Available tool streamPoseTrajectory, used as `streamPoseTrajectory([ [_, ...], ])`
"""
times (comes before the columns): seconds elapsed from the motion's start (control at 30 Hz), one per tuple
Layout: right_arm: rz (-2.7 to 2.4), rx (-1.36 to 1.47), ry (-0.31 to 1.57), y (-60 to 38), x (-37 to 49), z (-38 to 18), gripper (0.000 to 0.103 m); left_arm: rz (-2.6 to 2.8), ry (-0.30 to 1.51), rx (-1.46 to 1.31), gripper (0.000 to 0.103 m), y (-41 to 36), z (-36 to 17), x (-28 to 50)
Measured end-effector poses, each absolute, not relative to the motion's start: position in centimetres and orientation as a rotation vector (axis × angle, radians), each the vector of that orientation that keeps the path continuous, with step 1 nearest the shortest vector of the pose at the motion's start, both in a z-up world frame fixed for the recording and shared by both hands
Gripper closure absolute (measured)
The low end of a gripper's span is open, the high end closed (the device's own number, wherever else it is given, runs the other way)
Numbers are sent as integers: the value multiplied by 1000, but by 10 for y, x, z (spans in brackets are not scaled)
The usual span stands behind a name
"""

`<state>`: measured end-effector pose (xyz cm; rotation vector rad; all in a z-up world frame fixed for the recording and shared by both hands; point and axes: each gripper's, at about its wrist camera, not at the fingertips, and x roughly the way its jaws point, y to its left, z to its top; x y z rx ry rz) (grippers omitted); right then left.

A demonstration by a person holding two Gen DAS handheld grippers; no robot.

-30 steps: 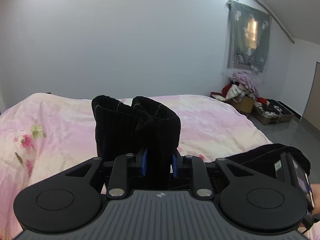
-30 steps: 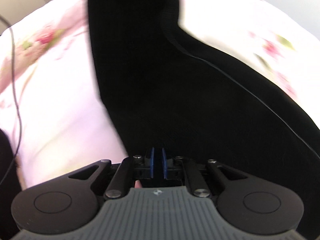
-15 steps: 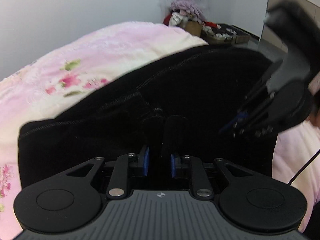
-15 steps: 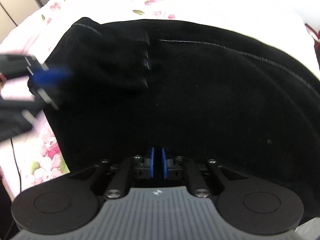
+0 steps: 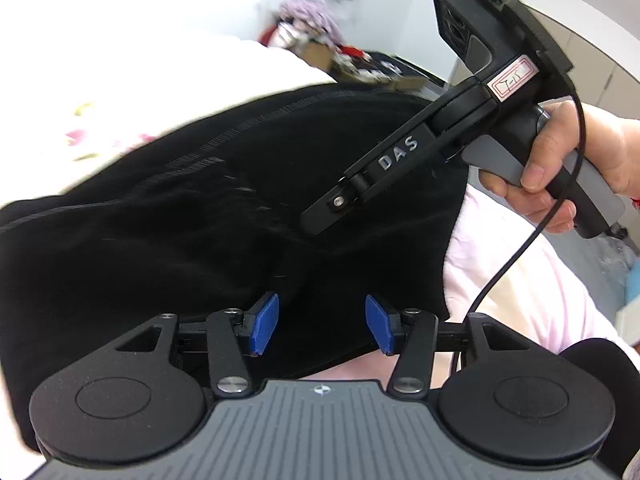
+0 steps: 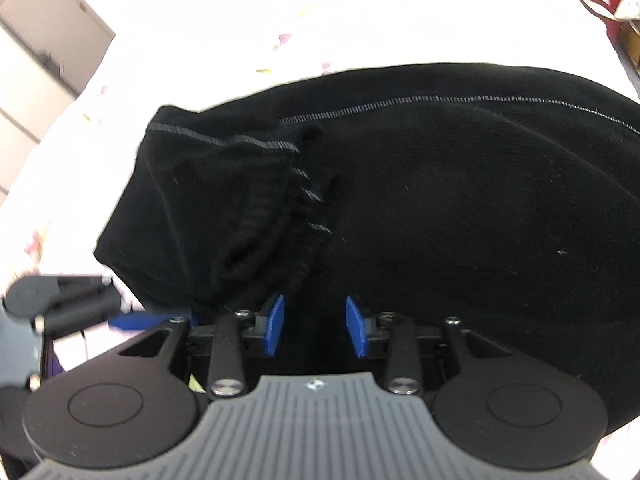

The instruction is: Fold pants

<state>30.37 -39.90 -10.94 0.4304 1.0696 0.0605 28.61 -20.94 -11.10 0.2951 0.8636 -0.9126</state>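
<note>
Black pants [image 6: 460,208] spread across a pink floral bed [image 5: 532,280], cuffed leg ends [image 6: 224,200] doubled over onto the main panel at the left of the right wrist view. Left tongs [image 5: 322,324] spread wide, blue pads clear of cloth, poised just above the near edge of the fabric. Right tongs [image 6: 315,326] likewise parted and gripping nothing, low over the dark knit; seen from the left wrist camera, angled down toward the middle of the garment, person's right hand [image 5: 576,168] on the grip. Fabric judged soft, light and limp, ribbed knit likely to sag and bunch rather than hold a crease. Best hold probably at the stitched hem or the folded edge, where layers stack thick enough for the pads to bite; a single layer apt to slip or drag the layer beneath.
</note>
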Motion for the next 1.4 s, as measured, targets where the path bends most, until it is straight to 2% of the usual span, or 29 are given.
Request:
streamPoseTrajectory([
  [0.2, 81, 502, 1015, -383, 315, -91, 71, -693, 788, 350, 37, -143, -95, 287],
  [0.4, -2, 568, 1089, -376, 331, -113, 69, -480, 820, 419, 36, -86, -110, 297],
  [0.43, -21, 571, 1084, -376, 331, -114, 79, -461, 832, 421, 36, -79, -114, 298],
  [0.5, -29, 571, 1065, -378, 326, -108, 88, -451, 850, 426, 36, -69, -123, 297],
  [0.57, -15, 545, 1030, -377, 317, -93, 103, -431, 849, 456, 36, -61, -133, 297],
  [0.63, 8, 534, 990, -372, 303, -77, 103, -401, 846, 476, 37, -60, -140, 299],
  [0.7, 18, 516, 968, -370, 292, -64, 103, -389, 847, 452, 51, -55, -145, 303],
  [0.73, 8, 497, 968, -369, 288, -61, 103, -381, 851, 435, 67, -54, -144, 303],
  [0.77, -6, 478, 976, -369, 285, -66, 103, -385, 863, 411, 77, -52, -145, 306],
  [0.8, -27, 454, 994, -370, 284, -72, 103, -391, 876, 375, 82, -51, -146, 308],
  [0.9, -142, 404, 1076, -384, 284, -109, 103, -391, 882, 356, 87, -50, -143, 310],
  [0.97, -168, 526, 1128, -401, 280, -140, 103, -402, 878, 372, 88, -55, -145, 309],
  [1.07, -134, 650, 1075, -422, 271, -141, 103, -420, 868, 381, 88, -51, -143, 307],
  [1.1, -106, 686, 1050, -428, 270, -137, 100, -424, 869, 375, 88, -51, -143, 307],
  [1.13, -87, 713, 1029, -431, 271, -132, 89, -427, 872, 370, 88, -55, -145, 310],
  [1.17, -77, 728, 1008, -434, 272, -127, 65, -427, 875, 370, 88, -56, -146, 311],
  [1.23, -63, 743, 953, -437, 277, -116, 39, -426, 871, 386, 88, -58, -148, 310],
  [1.33, -43, 783, 946, -441, 291, -120, 30, -426, 860, 430, 88, -64, -154, 309],
  [1.4, -31, 866, 972, -444, 303, -137, 28, -428, 859, 439, 88, -65, -156, 308],
])
